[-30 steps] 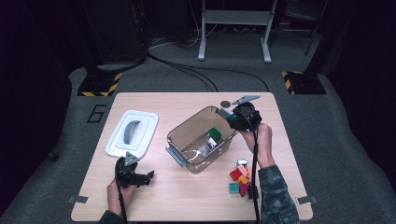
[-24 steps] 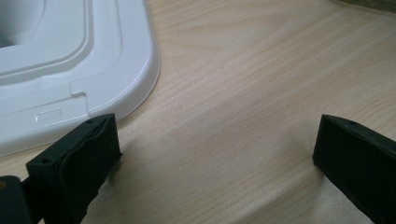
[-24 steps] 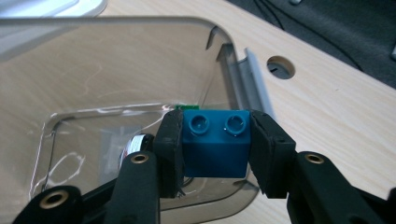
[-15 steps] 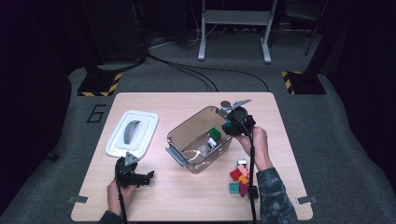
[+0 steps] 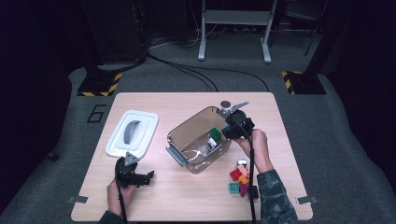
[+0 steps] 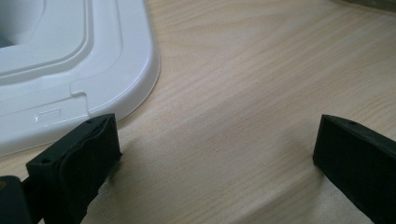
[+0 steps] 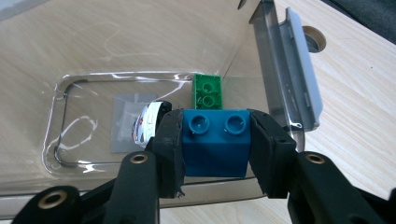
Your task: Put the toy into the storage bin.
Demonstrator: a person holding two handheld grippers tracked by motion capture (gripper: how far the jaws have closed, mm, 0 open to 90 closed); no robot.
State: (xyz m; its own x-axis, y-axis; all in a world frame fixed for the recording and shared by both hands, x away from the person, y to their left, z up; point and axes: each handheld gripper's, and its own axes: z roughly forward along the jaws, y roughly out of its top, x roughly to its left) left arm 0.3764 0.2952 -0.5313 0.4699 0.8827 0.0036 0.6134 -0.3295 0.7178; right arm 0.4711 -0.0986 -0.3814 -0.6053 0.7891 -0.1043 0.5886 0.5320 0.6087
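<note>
Holding a blue brick (image 7: 215, 142) between the jaws of my right gripper (image 7: 215, 149), I am partway through loading bricks into the clear bin (image 5: 173, 150); this step is the carry, with the brick hanging just above the bin's near rim in the right gripper view. Below and beyond it, inside the bin, lie a green brick (image 7: 208, 91) against the far wall and a small round thing I cannot make out. Next, I judge, I need to ease forward past the rim, lower a little and open the jaws so the brick drops clear of the green one. My left gripper (image 5: 135, 176) rests idle on the table (image 5: 187, 196), jaws wide and empty, just beside the white lid (image 6: 56, 70). More bricks (image 5: 240, 179) wait near my right forearm.
</note>
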